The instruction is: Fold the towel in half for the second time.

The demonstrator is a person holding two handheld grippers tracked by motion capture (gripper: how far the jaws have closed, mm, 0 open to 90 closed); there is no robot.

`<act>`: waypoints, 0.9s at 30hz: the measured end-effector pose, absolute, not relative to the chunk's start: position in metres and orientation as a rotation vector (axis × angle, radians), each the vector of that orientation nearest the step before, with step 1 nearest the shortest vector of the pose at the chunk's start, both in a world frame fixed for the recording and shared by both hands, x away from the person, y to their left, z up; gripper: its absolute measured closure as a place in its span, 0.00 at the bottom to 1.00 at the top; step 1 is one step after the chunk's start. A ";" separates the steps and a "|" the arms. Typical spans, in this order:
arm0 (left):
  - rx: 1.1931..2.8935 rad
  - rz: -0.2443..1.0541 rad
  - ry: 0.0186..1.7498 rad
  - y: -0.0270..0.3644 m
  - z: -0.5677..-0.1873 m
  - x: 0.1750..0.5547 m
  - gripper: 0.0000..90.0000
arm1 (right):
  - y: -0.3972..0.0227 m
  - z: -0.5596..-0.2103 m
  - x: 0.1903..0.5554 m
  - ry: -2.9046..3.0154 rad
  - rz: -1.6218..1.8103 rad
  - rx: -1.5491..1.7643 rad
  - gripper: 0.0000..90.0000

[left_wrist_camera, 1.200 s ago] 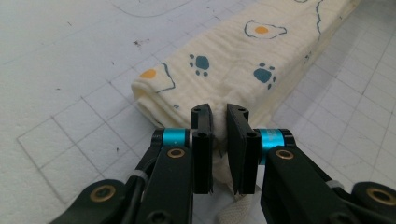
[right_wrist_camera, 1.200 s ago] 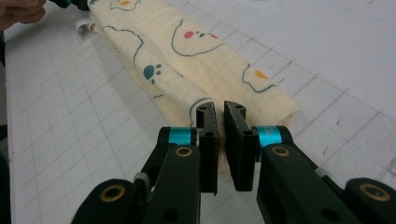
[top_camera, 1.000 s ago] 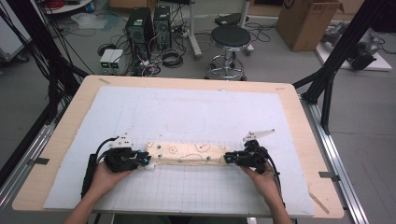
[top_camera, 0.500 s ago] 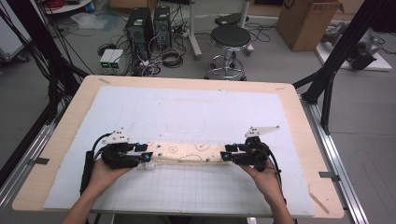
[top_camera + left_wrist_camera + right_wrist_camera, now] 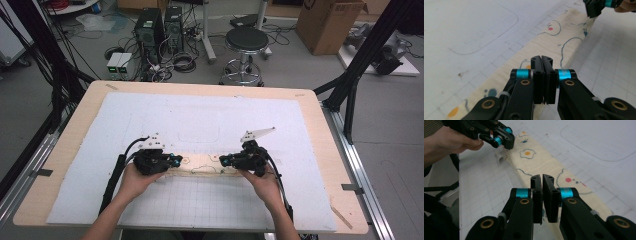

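Gripping the two ends of a long, cream-coloured cloth strip printed with fried eggs and cartoon outlines [image 5: 202,167], the left gripper [image 5: 176,161] and the right gripper [image 5: 223,161] face each other across it. Each pair of jaws has just been closing and now stands together, apparently pinching cloth at its end. The strip lies folded narrow on the white gridded mat [image 5: 210,205] on the tabletop [image 5: 75,135]. Judging by this, the lengthwise folding is done; bringing the ends together seems left.

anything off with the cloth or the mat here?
Nothing much. The folded cloth strip lies flat on the white mat, roughly square to its grid. One end corner curls up near the left claw. No spills or tears visible.
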State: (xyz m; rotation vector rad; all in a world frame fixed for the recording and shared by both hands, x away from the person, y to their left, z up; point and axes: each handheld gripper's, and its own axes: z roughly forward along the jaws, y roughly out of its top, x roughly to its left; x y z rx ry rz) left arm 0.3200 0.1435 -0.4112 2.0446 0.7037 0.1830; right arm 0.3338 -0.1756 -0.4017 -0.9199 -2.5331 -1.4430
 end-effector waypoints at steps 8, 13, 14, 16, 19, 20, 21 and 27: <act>2.112 0.153 0.714 0.122 -0.424 0.325 0.99 | -0.150 -0.413 0.340 -2.573 -1.362 -0.891 0.99; 2.158 0.163 0.706 0.118 -0.428 0.324 0.99 | -0.142 -0.420 0.341 -2.616 -1.282 -0.900 0.99; 2.165 0.167 0.707 0.118 -0.429 0.324 0.99 | -0.142 -0.422 0.341 -2.633 -1.269 -0.899 0.99; 2.178 0.182 0.712 0.118 -0.431 0.324 0.99 | -0.140 -0.424 0.341 -2.645 -1.236 -0.904 0.99; 2.204 0.195 0.708 0.120 -0.433 0.323 0.98 | -0.138 -0.428 0.339 -2.692 -1.180 -0.892 0.99; 2.215 0.200 0.706 0.121 -0.433 0.323 0.98 | -0.138 -0.430 0.338 -2.700 -1.165 -0.897 0.99; 2.222 0.202 0.709 0.121 -0.433 0.323 0.98 | -0.138 -0.431 0.337 -2.706 -1.160 -0.896 0.99; 2.240 0.215 0.703 0.127 -0.431 0.321 0.98 | -0.144 -0.432 0.336 -2.711 -1.170 -0.901 0.99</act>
